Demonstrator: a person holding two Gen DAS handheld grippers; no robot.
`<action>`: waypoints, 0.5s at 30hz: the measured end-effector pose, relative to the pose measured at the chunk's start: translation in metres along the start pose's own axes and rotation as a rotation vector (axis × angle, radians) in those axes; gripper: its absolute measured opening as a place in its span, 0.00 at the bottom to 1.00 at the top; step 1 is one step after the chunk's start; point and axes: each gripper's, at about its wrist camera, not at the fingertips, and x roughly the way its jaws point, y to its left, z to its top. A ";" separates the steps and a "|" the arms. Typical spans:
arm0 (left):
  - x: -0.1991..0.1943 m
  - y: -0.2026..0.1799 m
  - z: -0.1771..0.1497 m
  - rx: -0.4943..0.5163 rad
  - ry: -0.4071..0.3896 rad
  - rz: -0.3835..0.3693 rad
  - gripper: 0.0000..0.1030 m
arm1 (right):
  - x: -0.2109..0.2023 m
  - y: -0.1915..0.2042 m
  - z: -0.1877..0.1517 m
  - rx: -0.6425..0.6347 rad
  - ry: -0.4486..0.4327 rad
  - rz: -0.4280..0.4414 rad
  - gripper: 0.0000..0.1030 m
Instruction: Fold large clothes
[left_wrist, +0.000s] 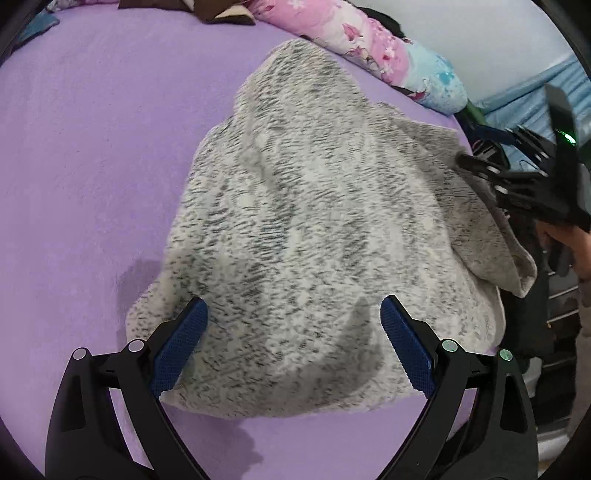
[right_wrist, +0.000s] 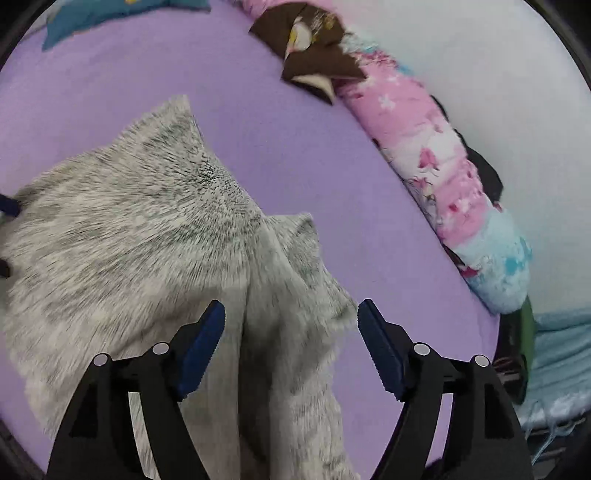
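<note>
The left gripper (left_wrist: 293, 325) is hovering with jaws spread wide and empty over the grey knit garment's (left_wrist: 314, 206) near hem at six o'clock, probably lining up a grasp, while the right gripper (right_wrist: 291, 328), likewise apart, is straddling a raised fold as the garment is lying half-bunched on the purple bed (left_wrist: 96, 155).

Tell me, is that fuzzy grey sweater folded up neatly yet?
Not neatly. The grey sweater lies rumpled on the purple bed, one part doubled over itself in the right wrist view.

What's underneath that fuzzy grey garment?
The grey garment lies on a purple bed cover, which shows all around it. Anything directly beneath the fabric is covered, so I cannot tell.
</note>
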 end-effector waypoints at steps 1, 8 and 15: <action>-0.003 -0.004 -0.001 0.007 -0.006 -0.008 0.88 | -0.014 -0.010 -0.013 0.018 -0.008 0.007 0.75; -0.003 -0.050 -0.015 0.072 -0.027 -0.089 0.88 | -0.056 0.014 -0.111 -0.130 0.005 -0.033 0.83; 0.014 -0.089 -0.027 0.140 -0.007 -0.124 0.88 | -0.053 0.022 -0.170 -0.161 0.059 -0.036 0.83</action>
